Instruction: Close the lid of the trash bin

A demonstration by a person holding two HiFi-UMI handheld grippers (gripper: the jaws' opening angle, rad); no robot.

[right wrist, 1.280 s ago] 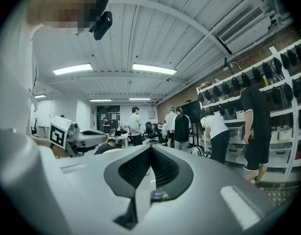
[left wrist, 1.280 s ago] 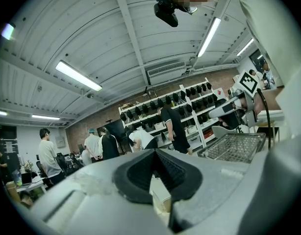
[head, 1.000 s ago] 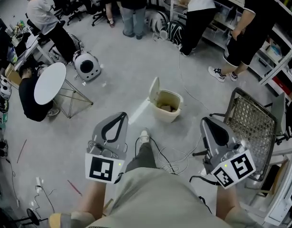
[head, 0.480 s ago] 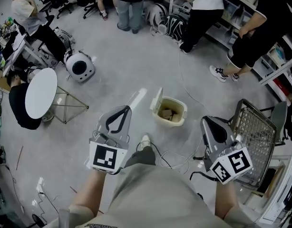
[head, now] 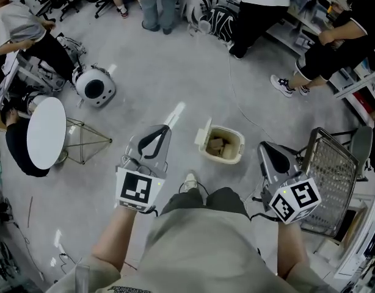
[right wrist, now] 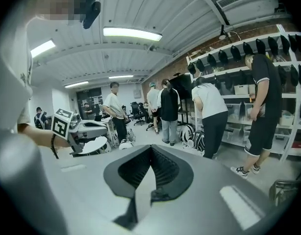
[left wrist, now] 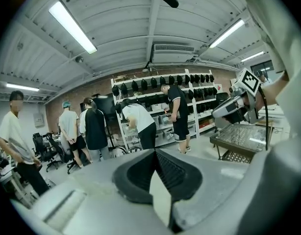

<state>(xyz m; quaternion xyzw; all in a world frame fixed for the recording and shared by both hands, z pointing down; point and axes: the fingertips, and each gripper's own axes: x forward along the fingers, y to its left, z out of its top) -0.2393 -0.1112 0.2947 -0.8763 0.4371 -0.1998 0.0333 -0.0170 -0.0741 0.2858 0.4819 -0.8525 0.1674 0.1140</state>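
A small cream trash bin (head: pixel 225 146) stands on the grey floor, with scraps inside. Its lid (head: pixel 203 133) stands upright on the bin's left side, open. Both grippers are held up in front of me, above the floor and short of the bin. My left gripper (head: pixel 164 128) is to the bin's left, jaws shut with nothing in them; its own view (left wrist: pixel 154 151) faces people at shelves, not the bin. My right gripper (head: pixel 263 146) is to the bin's right, also shut and holding nothing (right wrist: pixel 150 147). The bin does not show in either gripper view.
A metal mesh chair (head: pixel 325 176) stands close on my right. A white round table (head: pixel 46 132) and a white round pod (head: pixel 94 85) stand at the left. Cables (head: pixel 236 105) trail across the floor behind the bin. Several people stand by the shelves (head: pixel 297 17) at the far side.
The bin has drawn lower and nearer in the head view as I stepped toward it. Both grippers stay shut and raised, now flanking the bin more closely.
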